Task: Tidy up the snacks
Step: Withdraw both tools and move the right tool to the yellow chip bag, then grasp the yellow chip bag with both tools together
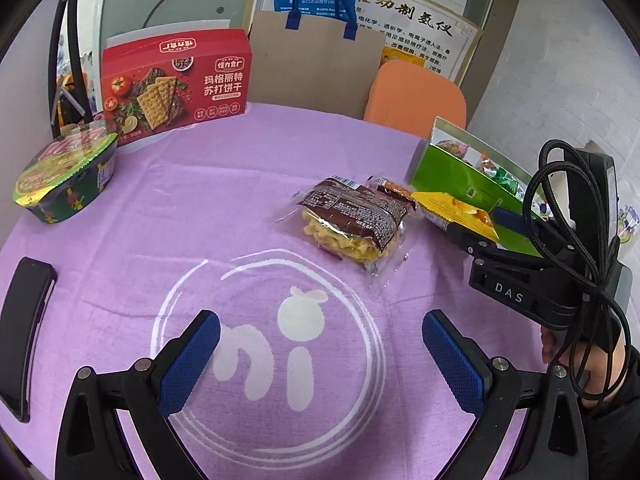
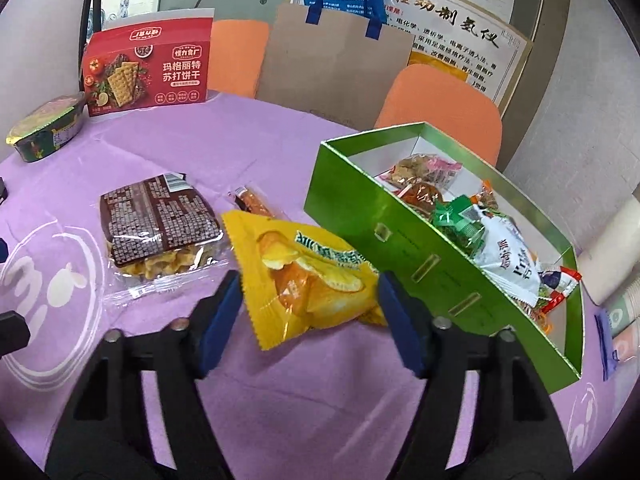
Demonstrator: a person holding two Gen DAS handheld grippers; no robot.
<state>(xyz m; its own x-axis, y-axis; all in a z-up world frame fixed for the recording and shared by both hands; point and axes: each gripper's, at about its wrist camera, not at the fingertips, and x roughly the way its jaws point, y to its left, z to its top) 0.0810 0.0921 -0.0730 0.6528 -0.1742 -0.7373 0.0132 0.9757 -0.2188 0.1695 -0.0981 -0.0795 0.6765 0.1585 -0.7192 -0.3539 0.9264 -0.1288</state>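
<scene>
My right gripper [image 2: 310, 304] is shut on a yellow chip bag [image 2: 304, 276], which hangs tilted just off the cloth beside the green box [image 2: 400, 232]. That box holds several wrapped snacks. In the left wrist view the same bag [image 1: 452, 208] is pinched by the right gripper [image 1: 480, 228] against the box's near wall [image 1: 448, 172]. A brown-wrapped snack [image 1: 352, 216] lies on the purple cloth, with a small orange packet [image 1: 394, 188] behind it. My left gripper [image 1: 320, 356] is open over the cloth's white logo, with nothing between its fingers.
A red cracker box [image 1: 176, 84] stands at the back left, with a noodle bowl [image 1: 64, 176] in front of it. A black phone [image 1: 24, 332] lies at the left edge. Behind the table are a brown paper bag [image 1: 316, 64] and an orange chair [image 1: 416, 100].
</scene>
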